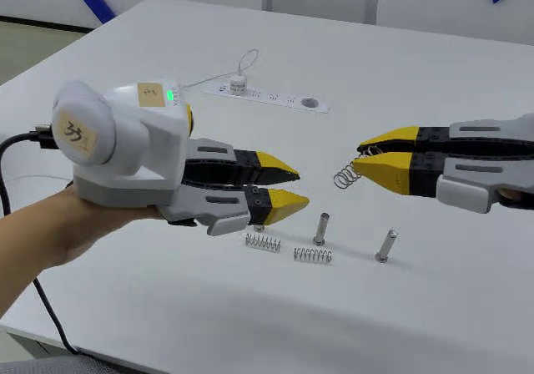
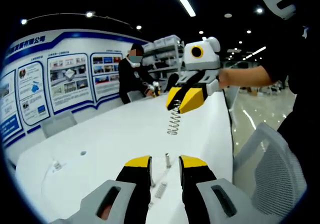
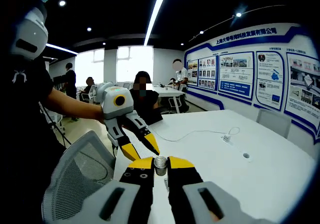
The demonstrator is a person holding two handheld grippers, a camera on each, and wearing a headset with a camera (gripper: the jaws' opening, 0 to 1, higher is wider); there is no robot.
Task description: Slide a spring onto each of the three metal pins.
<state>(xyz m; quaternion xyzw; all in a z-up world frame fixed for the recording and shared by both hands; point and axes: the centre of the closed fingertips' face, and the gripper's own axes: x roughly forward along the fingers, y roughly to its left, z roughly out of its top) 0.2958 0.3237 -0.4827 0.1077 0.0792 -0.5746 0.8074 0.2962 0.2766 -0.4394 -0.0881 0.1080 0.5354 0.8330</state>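
The right gripper [image 1: 359,159] is closed on a spring [image 1: 345,176] and holds it above the table [image 1: 434,65]; the left gripper [image 1: 300,185] has its jaws apart with nothing between them. Toward the table's near edge two pins [image 1: 321,228] stand upright in the open; a third pin [image 1: 259,226] is half hidden under the left gripper; two loose springs [image 1: 263,242] lie just beside them. Toward the far edge lies a white strip [image 1: 271,98] with a thin cable [image 1: 242,61]. A paper label [image 1: 73,134] on the left gripper reads "33"; the wall panels [image 3: 240,74] carry writing too small to read.
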